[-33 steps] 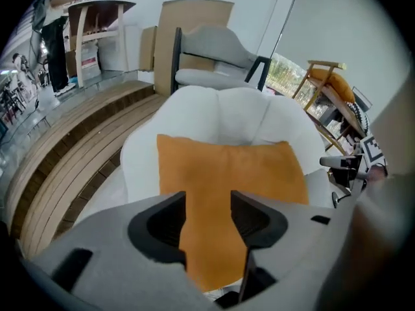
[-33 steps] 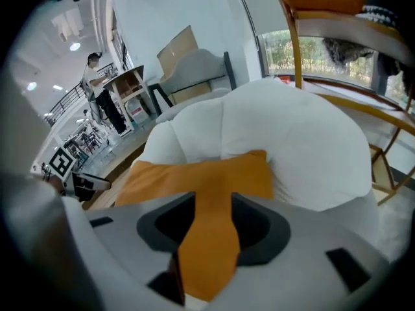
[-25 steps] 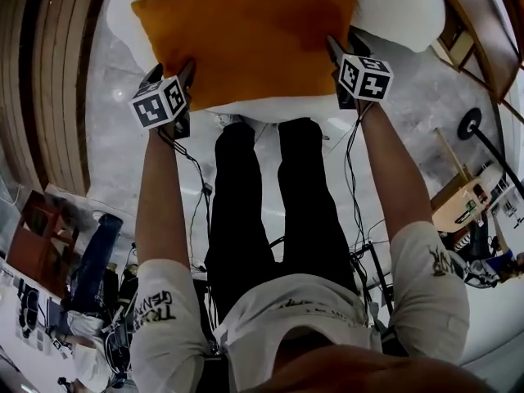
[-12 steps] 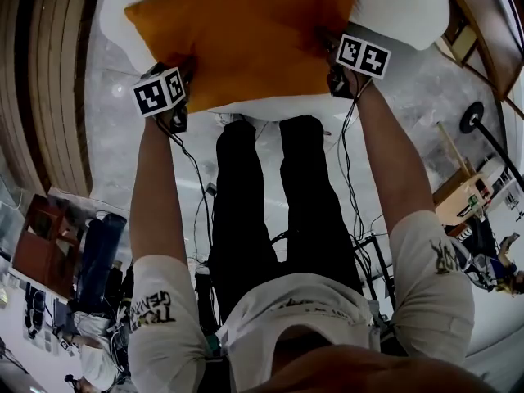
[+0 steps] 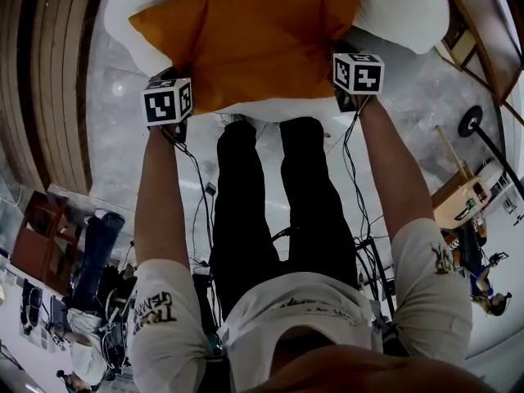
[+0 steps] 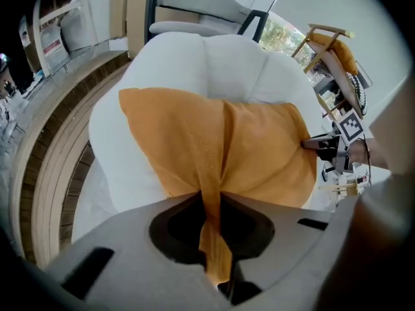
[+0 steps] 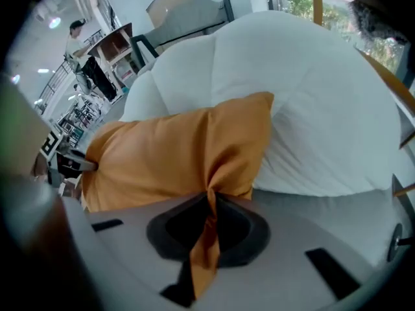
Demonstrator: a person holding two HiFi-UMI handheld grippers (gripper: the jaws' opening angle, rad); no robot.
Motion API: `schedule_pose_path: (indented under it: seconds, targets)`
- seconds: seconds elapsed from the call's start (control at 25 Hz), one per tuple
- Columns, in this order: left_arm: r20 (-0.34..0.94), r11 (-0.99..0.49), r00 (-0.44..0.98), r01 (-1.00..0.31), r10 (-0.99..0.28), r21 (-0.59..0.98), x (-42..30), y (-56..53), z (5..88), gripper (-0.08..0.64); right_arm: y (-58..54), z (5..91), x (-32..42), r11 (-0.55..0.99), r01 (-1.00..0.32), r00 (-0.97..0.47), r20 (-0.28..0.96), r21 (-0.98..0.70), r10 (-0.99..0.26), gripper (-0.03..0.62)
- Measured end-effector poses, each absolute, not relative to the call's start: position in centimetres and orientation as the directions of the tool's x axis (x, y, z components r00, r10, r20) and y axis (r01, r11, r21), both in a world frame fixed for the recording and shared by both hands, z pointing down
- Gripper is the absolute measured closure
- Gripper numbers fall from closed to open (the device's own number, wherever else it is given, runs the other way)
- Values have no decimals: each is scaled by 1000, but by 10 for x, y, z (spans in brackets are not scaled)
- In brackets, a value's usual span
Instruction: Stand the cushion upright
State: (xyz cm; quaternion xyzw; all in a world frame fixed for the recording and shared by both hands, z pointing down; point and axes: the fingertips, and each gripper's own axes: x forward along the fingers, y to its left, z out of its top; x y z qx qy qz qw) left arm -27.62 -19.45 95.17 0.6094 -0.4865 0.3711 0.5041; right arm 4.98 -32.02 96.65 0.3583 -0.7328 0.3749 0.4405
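Observation:
An orange cushion (image 5: 246, 39) lies flat on a white padded seat (image 5: 401, 11). My left gripper (image 5: 176, 76) has just been closing, and its jaws pinch a fold of the orange cushion (image 6: 214, 167) at the near left corner. My right gripper (image 5: 342, 64) has also just been closing, with its jaws pinching a fold of the cushion (image 7: 194, 154) at the near right corner. In each gripper view a strip of orange fabric runs down between the jaws. The opposite gripper shows at the cushion's far edge in both gripper views.
The white seat (image 6: 214, 63) bulges behind the cushion. A curved wooden wall (image 5: 49, 80) runs along the left. Wooden furniture (image 5: 483, 23) stands at the right, and a black stand (image 5: 475, 125) is on the grey floor. The person's legs (image 5: 270, 203) stand close to the seat's front.
Both grippers pushed in over the cushion's near corners, then drew slightly back, and now clamp folds of its fabric. The cushion's near edge is bunched at both corners.

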Motion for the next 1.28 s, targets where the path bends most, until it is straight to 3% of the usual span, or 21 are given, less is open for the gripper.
schedule_pose_path:
  seconds: [0.44,0.92,1.28]
  targets:
    - [932,-112,198,-979,-303,172,-269,-206,889,517,-290,899,74,308,-905,-391,859,-293,-331,551]
    - [858,-197,186,-975,-479,102,-234,-309,825,515,-358,821,120,208,-931,-364,725,-300,-584,551]
    - [832,-318,225,-946,-507,62,-209,-380,825,515,-367,802,149,84,-938,-296,656,-336,-695,551]
